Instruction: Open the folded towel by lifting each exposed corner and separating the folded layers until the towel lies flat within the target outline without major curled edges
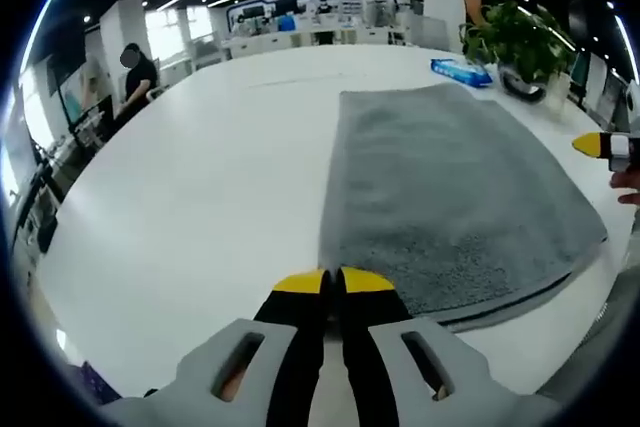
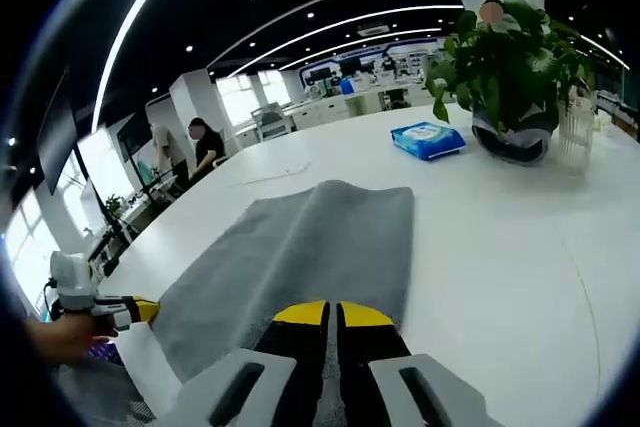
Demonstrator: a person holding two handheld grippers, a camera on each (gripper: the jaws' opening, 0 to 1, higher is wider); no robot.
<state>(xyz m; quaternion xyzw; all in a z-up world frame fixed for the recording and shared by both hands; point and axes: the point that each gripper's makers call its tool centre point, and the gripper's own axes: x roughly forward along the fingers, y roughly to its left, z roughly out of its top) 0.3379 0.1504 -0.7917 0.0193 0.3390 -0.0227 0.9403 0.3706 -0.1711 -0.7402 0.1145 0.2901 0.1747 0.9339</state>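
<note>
I am seeing the left gripper (image 1: 334, 278) with its jaws pressed together on nothing, hovering at the towel's near corner. The right gripper (image 2: 333, 313) is pinching the grey towel (image 2: 300, 247) between its closed jaws. The towel is lying on the white worktop (image 1: 200, 177), spreading toward 1 o'clock in the left gripper view. Beyond it, a blue wipes packet (image 2: 428, 139) and a potted plant (image 2: 510, 77) are sitting at 1 o'clock.
</note>
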